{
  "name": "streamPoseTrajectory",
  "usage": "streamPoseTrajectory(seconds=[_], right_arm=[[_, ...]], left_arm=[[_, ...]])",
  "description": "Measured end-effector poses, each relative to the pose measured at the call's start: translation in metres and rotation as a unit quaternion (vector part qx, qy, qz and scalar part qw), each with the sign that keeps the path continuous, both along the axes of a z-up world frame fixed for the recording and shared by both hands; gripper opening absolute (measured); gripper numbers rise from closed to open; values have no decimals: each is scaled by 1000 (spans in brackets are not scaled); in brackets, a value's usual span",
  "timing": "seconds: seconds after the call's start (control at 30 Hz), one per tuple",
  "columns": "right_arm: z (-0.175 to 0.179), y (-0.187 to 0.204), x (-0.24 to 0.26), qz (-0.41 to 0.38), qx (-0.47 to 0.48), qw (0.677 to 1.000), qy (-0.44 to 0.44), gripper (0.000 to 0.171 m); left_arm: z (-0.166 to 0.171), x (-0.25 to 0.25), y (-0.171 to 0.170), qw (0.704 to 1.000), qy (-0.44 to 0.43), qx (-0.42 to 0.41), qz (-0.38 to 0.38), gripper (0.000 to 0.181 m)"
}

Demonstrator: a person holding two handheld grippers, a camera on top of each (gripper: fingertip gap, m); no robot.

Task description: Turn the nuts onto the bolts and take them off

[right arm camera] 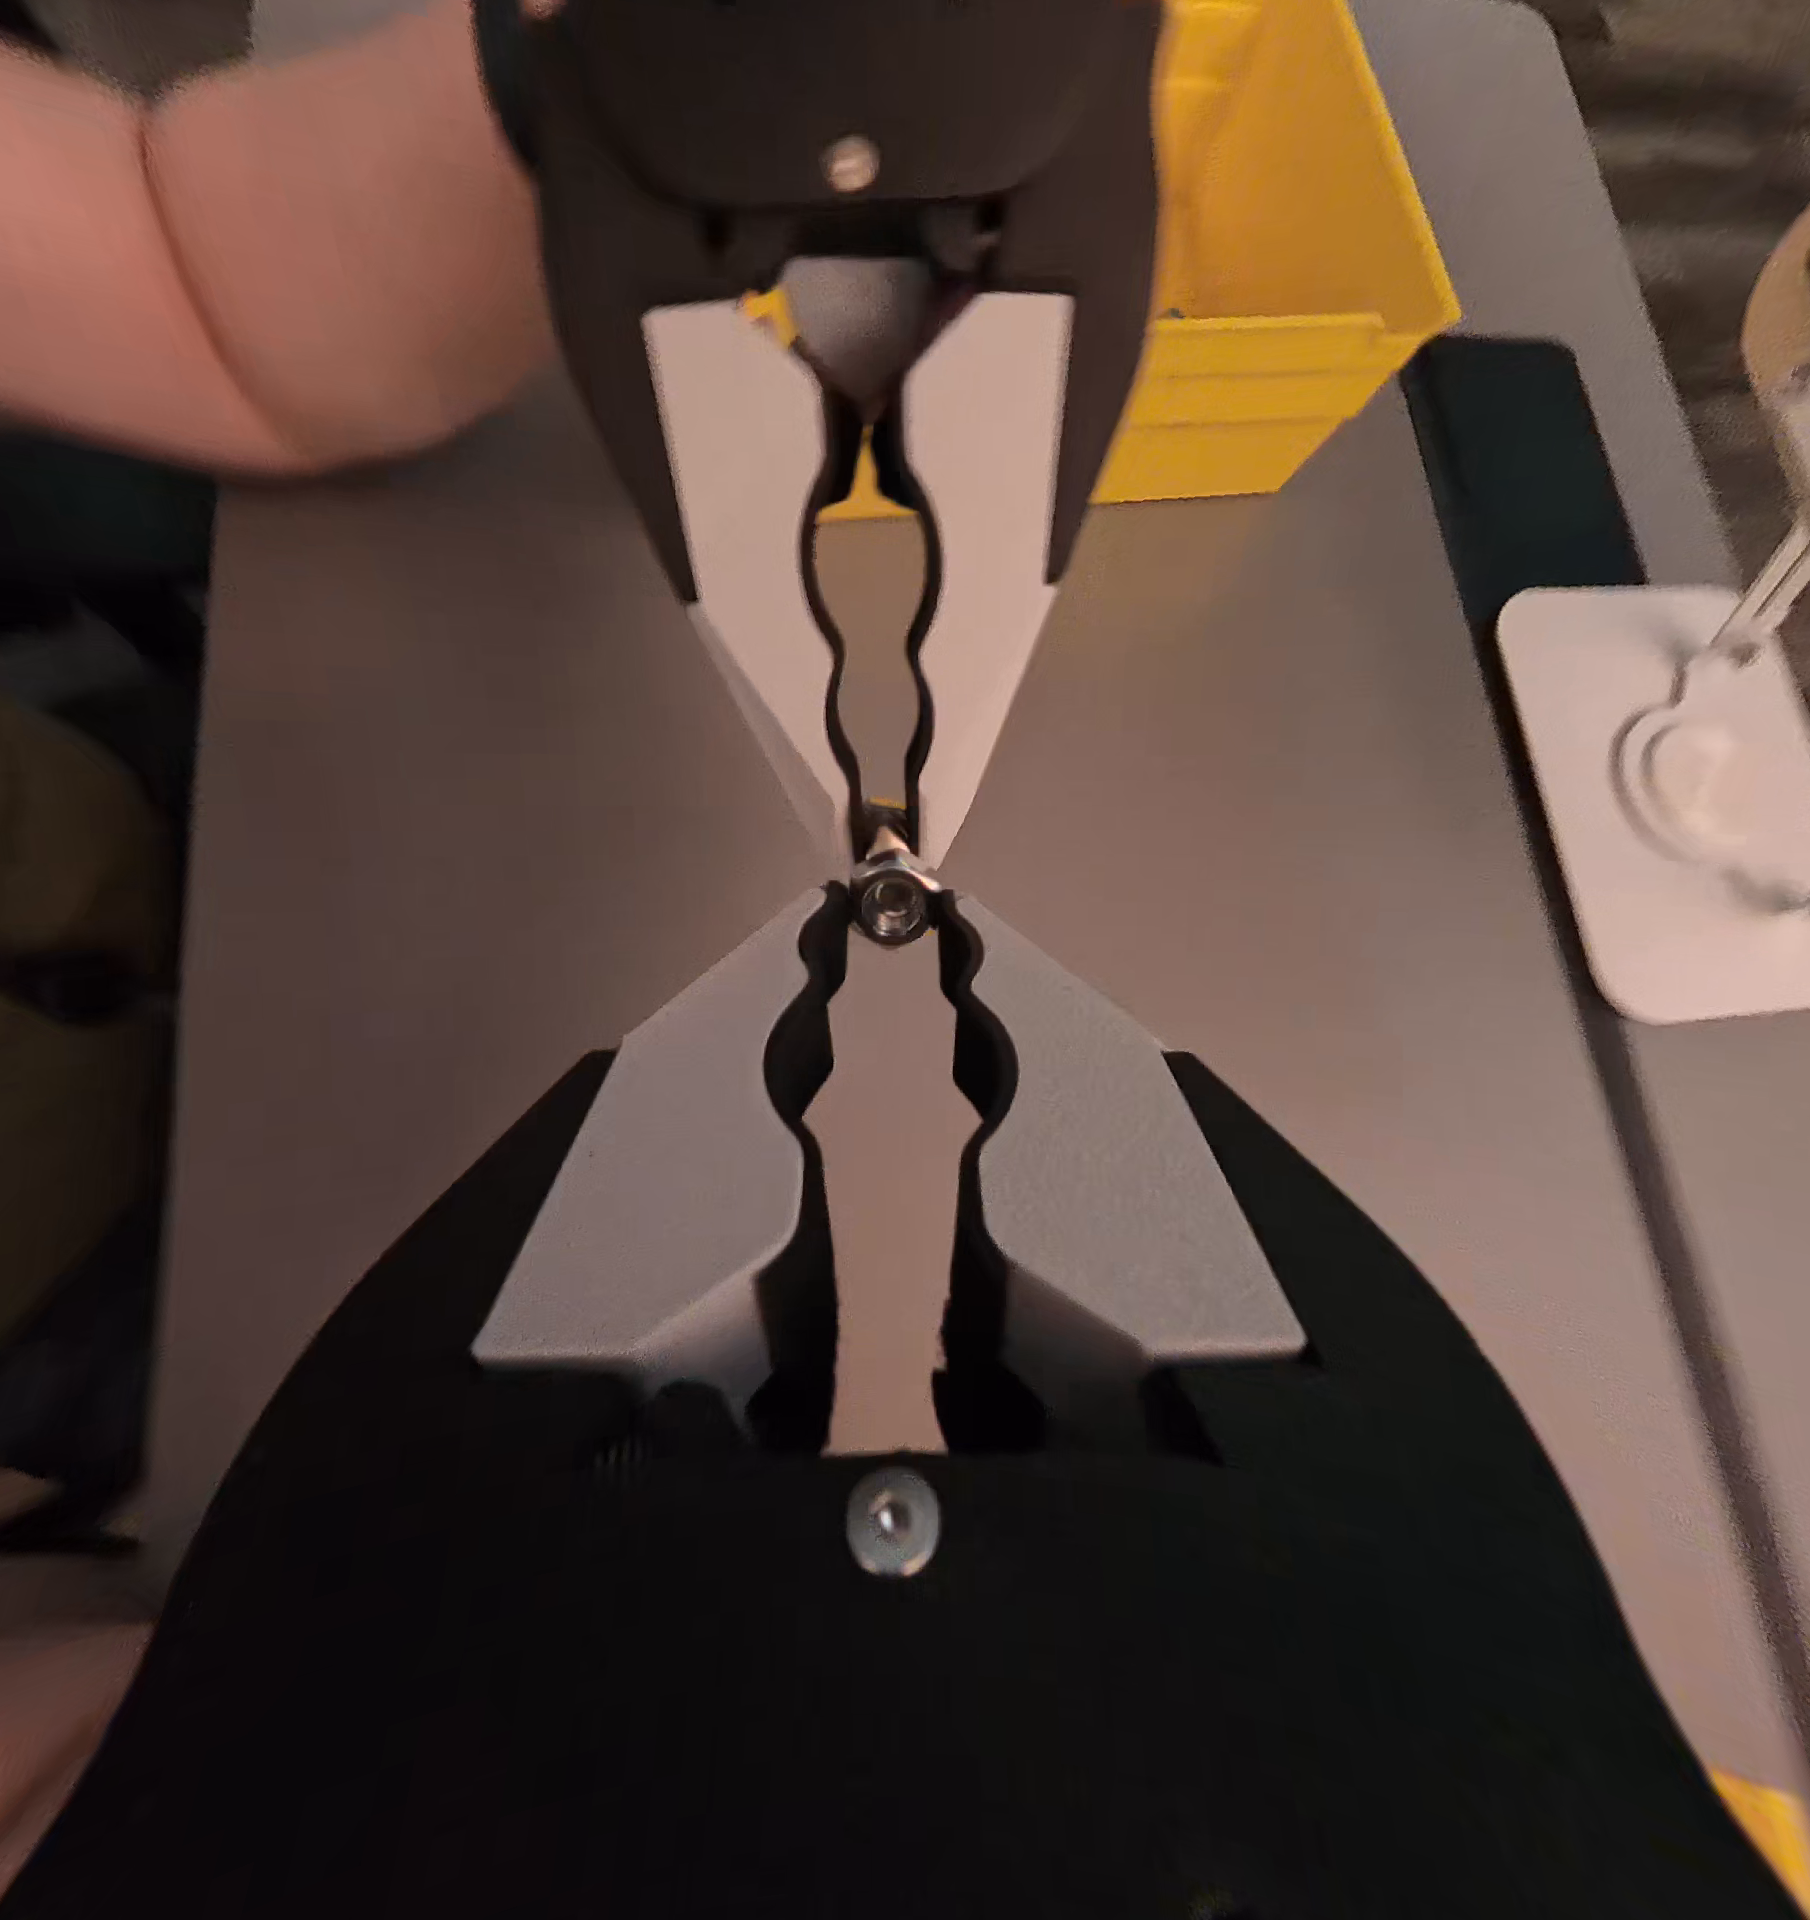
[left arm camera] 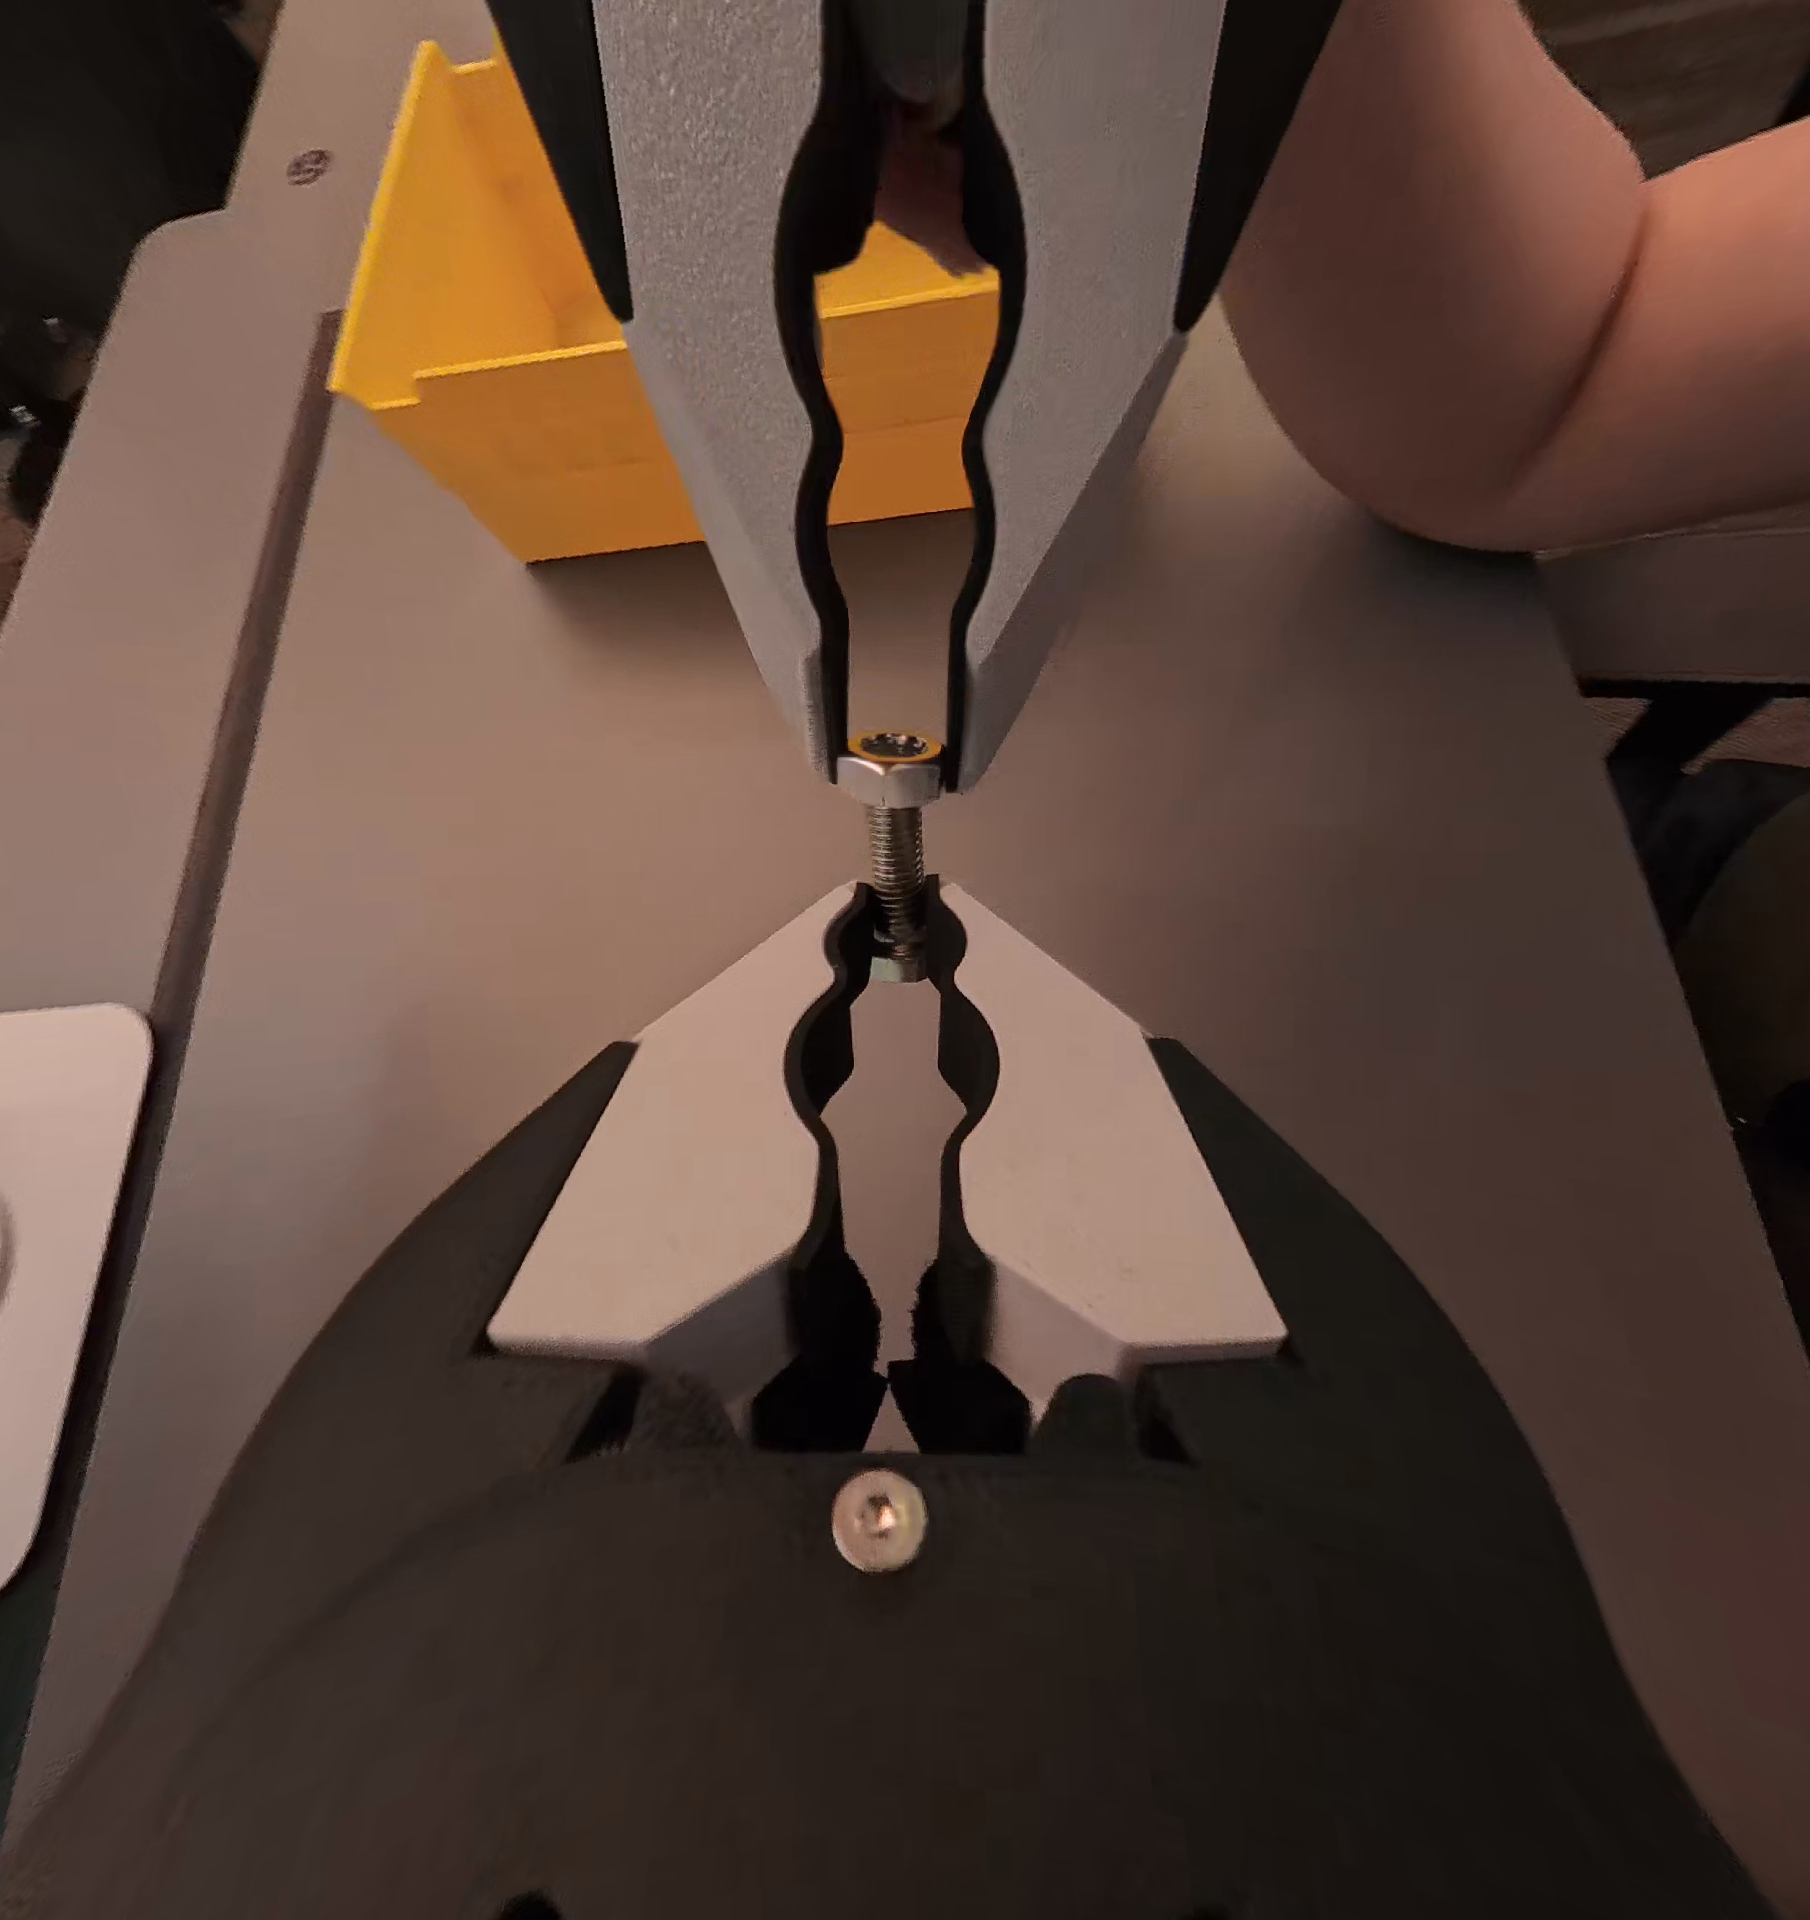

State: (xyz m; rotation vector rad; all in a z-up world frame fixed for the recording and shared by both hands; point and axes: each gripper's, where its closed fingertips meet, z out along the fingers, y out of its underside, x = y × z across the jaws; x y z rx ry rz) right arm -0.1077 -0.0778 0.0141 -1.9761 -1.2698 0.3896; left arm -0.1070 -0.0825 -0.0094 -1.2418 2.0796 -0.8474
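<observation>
In the left wrist view my left gripper (left arm camera: 896, 902) is shut on a small steel bolt (left arm camera: 888, 847). The bolt's head sits between the pads and its threaded shaft points away. My right gripper (left arm camera: 893, 764) reaches in from the top and is shut on a hex nut (left arm camera: 888, 772) sitting at the end of the shaft. In the right wrist view my right gripper (right arm camera: 888, 912) grips the nut (right arm camera: 888, 906) end-on. The left gripper (right arm camera: 883, 831) faces it and holds the bolt (right arm camera: 885, 829). Both are held above the grey table (left arm camera: 465, 831).
A yellow open bin (left arm camera: 527, 416) stands on the table behind the grippers; it also shows in the right wrist view (right arm camera: 1275, 312). A white flat base with a clear stand (right arm camera: 1690, 810) sits at the table's side. A person's forearm (left arm camera: 1503, 312) crosses the upper right. Only a small space, under 4 cm, lies between the two pairs of fingers.
</observation>
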Motion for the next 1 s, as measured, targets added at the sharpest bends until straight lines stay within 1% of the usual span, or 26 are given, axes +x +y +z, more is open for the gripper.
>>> streamPoseTrajectory(seconds=[0.13,0.23,0.33,0.47,0.83,1.0], right_arm=[[11,15,-6,-57,-75,991,98,16],[13,24,-5,-99,-120,978,140,16],[15,31,-4,-126,-141,968,167,16],[18,35,-4,-133,-141,964,182,16],[26,36,-3,-127,-107,969,182,16],[33,39,-1,-125,-86,970,190,19]], left_arm=[[8,-1,14,999,-9,11,40,7],[11,-2,24,997,-12,29,68,7],[13,-1,32,995,-13,43,94,7],[16,-1,37,993,-18,47,110,7],[27,0,37,992,-42,20,115,7],[32,1,37,992,-54,1,114,7]])
